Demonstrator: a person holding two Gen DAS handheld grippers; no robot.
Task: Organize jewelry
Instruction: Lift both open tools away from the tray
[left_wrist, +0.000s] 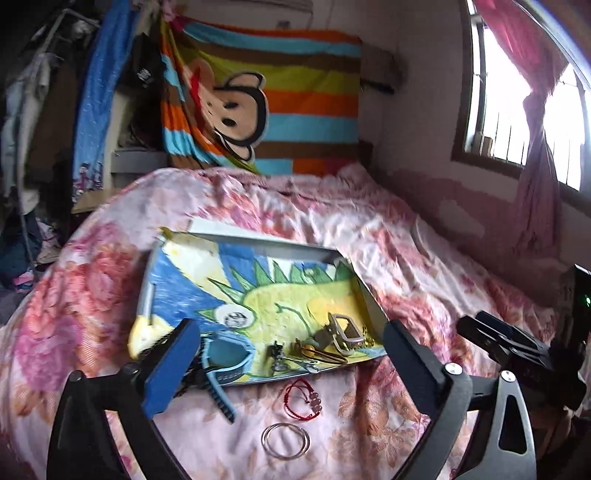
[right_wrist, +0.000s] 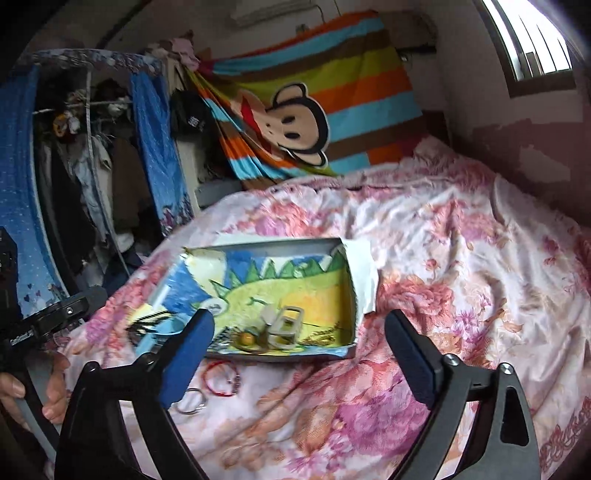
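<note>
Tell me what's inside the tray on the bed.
The tray holds a dinosaur drawing, a pale buckle, a blue strap and small trinkets. Its floor under the drawing is hidden.

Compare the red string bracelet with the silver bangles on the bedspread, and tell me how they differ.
The red string bracelet is thin cord, limp and irregular in outline, strung with a few pinkish beads; the silver bangles are bare metal, rigid and truly round. The bracelet is one piece, the bangles overlapping rings. The bracelet lies nearer the tray, the bangles closer to the camera. Both lie flat on the floral bedspread, outside the tray, with neither gripper touching them.
</note>
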